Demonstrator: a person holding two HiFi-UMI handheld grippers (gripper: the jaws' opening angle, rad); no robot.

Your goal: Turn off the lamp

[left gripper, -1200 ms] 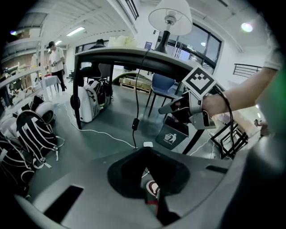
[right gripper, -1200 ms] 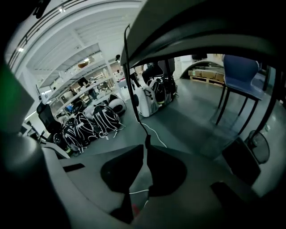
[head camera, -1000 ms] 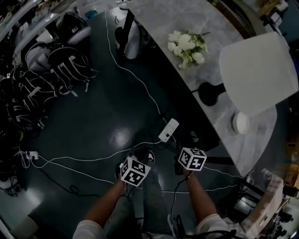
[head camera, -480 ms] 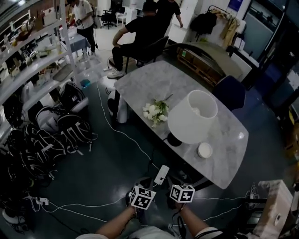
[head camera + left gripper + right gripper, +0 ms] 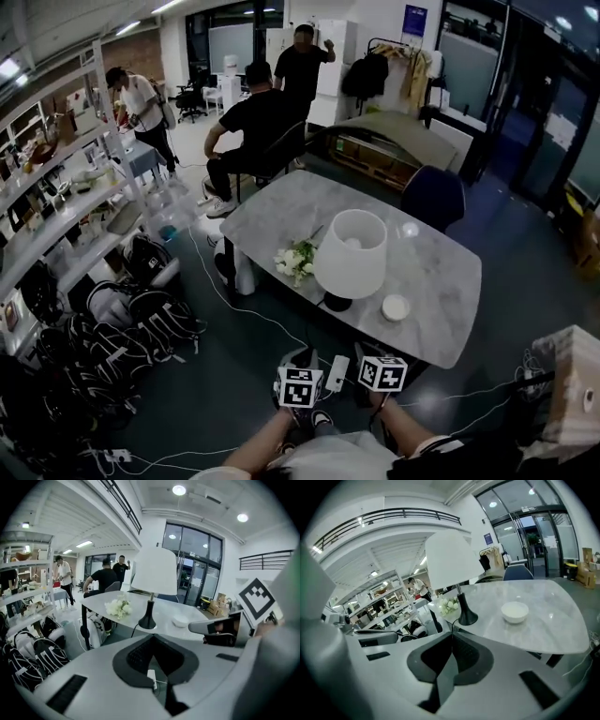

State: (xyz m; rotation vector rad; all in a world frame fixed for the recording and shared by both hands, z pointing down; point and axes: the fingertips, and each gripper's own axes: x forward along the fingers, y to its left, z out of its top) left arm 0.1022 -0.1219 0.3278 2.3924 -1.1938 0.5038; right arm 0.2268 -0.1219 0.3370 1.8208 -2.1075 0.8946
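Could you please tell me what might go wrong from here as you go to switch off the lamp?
1. White cables and a power strip lie on the floor before the table; a foot could catch them and perhaps tug the lamp.
2. The bowl and flowers sit close to the lamp's base; a reach for its switch might knock them.

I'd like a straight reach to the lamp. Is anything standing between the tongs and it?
Nothing visible does. The lamp stands on the table, ahead of the left tongs and right tongs. The flowers lie left of its base and the bowl right, both off the direct line.
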